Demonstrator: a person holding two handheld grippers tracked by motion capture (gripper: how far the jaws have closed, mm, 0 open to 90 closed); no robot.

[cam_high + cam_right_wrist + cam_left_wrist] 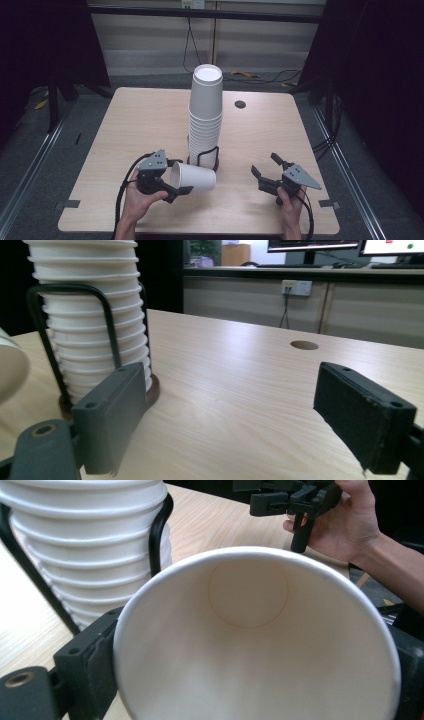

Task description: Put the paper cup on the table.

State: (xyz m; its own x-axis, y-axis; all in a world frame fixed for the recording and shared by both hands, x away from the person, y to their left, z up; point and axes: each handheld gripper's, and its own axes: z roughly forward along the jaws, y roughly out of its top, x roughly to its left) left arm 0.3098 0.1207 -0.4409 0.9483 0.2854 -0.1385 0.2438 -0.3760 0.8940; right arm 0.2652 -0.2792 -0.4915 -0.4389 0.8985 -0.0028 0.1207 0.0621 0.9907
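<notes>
In the high view, the left tongs (176,186) sat at the lower left of the frame, clamped on a single paper cup (193,177) that lay on its side, its open mouth toward the person's left hand (141,198) and its base pointing toward the centre of the frame; the cup was low over the tabletop (135,120), just in front of the cup stack (205,115); the stack stood upright in a black wire holder (208,158) near the middle of the frame, its topmost cup bottom-up; the right tongs (267,167) were at the lower right, well apart from the cup and the stack, their jaws spread with nothing between them; a round hole (240,104) marked the tabletop right of the stack.

In the left gripper view, the paper cup (250,645) took up the centre and lower part of the frame, its mouth facing the camera and its round bottom visible inside; the black jaws pressed against its rim at the lower left and far right edge; the cup stack (85,545) in the wire holder (159,530) rose at the upper left; the right tongs (280,502), held in the person's right hand (345,525), showed at the upper right.

In the right gripper view, the right tongs (240,415) stood released over bare tabletop (235,385); the cup stack (90,325) and wire holder (107,315) were at the left; a sliver of the held paper cup (11,367) showed at the far left edge; the hole (304,345) lay at the centre right.
</notes>
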